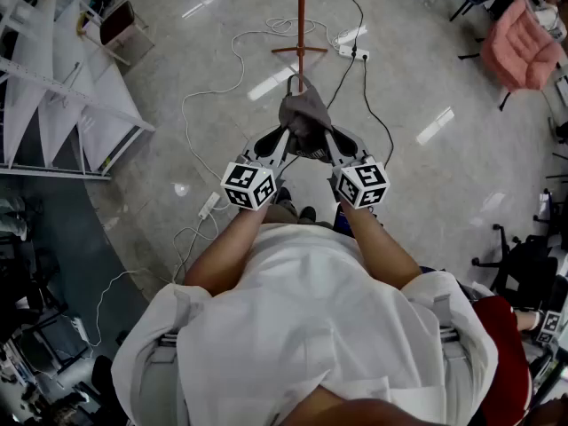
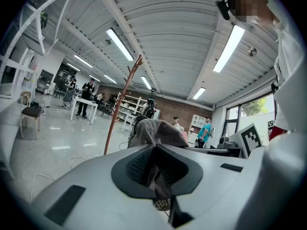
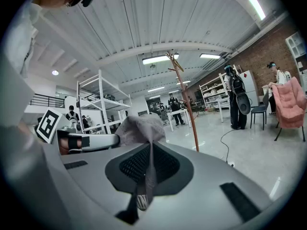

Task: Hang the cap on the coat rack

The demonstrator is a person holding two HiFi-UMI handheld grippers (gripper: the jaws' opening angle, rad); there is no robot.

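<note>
A person in a white shirt point(image 1: 311, 327), seen from above, held both forearms forward and close together with a gripper in each hand. The left gripper point(image 1: 291, 138) and the right gripper point(image 1: 325, 138) angled inward so that their tips nearly met. Each had its jaws clamped on a fold of the grey cap point(image 1: 304, 112), one on either side. In each gripper view a strip of cap fabric ran pinched between the dark pads, with the crown bulging beyond them. The cap hung in the air between the two grippers, just ahead of the person's body. Beyond it and well apart, the brown coat rack point(image 1: 301, 25) stood upright on the glossy floor, with white cables point(image 1: 232, 60) trailing near its base. The pickup appeared done. Carrying the cap to the rack and settling it over a peg appeared to remain.
</note>
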